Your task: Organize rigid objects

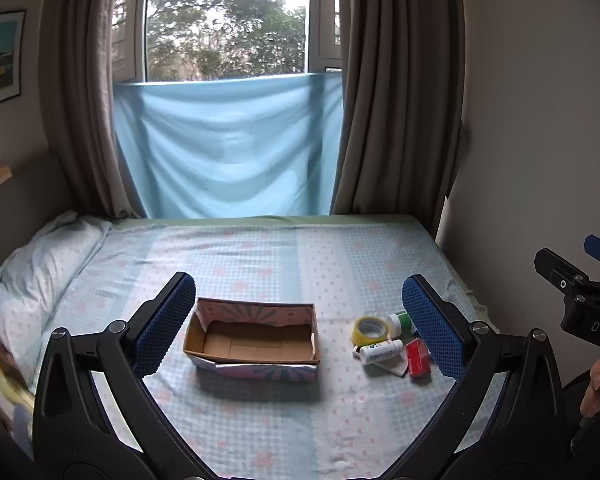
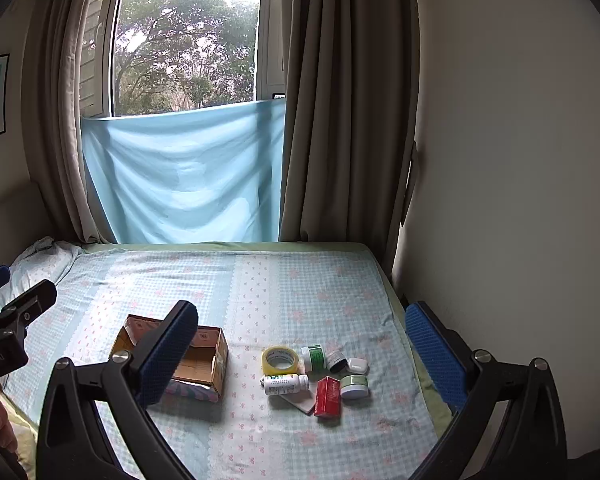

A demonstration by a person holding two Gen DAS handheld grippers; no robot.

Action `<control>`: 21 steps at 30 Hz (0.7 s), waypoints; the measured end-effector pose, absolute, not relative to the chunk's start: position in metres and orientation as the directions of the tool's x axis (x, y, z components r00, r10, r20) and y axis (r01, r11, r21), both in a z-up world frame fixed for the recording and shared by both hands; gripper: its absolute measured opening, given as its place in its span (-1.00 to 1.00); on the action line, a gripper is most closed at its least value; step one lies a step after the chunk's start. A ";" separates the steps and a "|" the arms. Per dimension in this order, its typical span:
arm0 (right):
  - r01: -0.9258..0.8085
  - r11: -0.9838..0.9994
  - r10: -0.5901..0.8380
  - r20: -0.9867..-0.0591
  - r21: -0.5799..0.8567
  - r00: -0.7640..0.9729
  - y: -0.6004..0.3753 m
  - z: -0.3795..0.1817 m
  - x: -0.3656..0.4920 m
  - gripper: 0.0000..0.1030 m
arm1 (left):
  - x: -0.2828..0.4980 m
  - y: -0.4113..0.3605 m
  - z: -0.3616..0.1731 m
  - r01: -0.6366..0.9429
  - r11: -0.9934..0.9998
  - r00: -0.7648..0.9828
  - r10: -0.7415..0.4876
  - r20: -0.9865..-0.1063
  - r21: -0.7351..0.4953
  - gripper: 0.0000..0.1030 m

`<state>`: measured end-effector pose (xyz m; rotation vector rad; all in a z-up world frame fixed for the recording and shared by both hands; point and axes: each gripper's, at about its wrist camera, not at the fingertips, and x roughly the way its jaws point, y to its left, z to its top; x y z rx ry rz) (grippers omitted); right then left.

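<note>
Setting: a bed (image 2: 308, 280) with a blue-and-pink patterned sheet, under a curtained window.
Container: an open cardboard box (image 1: 253, 342) sits on the sheet, nothing visible inside it, its long side running left to right across the left wrist view.
Items to sort: a tight cluster lies to the right of the box and apart from it: a roll of clear tape (image 2: 280, 360), a green-labelled white bottle (image 2: 313, 357) standing behind it, a white bottle on its side (image 2: 286, 384) with its long axis pointing toward the box, a red carton (image 2: 329, 396), a small green-lidded jar (image 2: 355, 386), a dark-capped little jar (image 2: 336, 361) and a white case (image 2: 358, 365).
Left gripper (image 1: 300, 320): jaws spread wide, holding nothing, framing the box.
Right gripper (image 2: 300, 344): jaws equally wide, unloaded, with the cluster between its fingers ahead.
Key relation: the cluster lies straight ahead of the right gripper, which appears the nearer one; the box lies to its left.
Hard to make out: a flat white piece under the lying bottle is unidentifiable; in the left wrist view the blue finger pad (image 1: 434, 328) hides the jars and case.
</note>
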<state>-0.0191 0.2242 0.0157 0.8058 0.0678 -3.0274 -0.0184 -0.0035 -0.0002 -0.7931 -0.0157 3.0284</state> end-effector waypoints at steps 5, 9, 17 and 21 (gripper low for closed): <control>0.021 -0.999 0.005 -0.494 -0.047 -0.870 0.221 0.018 -0.019 1.00 | -0.018 -0.005 0.000 -0.006 -1.000 -0.872 0.013 -0.489 -0.017 0.99; 0.019 -0.999 0.006 -0.493 -0.046 -0.870 0.221 0.018 -0.019 1.00 | -0.019 -0.006 0.001 -0.009 -1.000 -0.870 0.017 -0.493 -0.019 0.99; -0.019 -0.999 0.031 -0.528 -0.028 -0.849 0.234 0.023 -0.028 1.00 | -0.047 -0.009 -0.004 -0.039 -0.999 -0.823 0.035 -0.567 -0.006 0.99; -0.052 -0.998 0.065 -0.556 -0.038 -0.829 0.251 0.017 -0.046 1.00 | -0.072 -0.008 -0.024 -0.065 -0.998 -0.790 0.063 -0.610 -0.019 0.99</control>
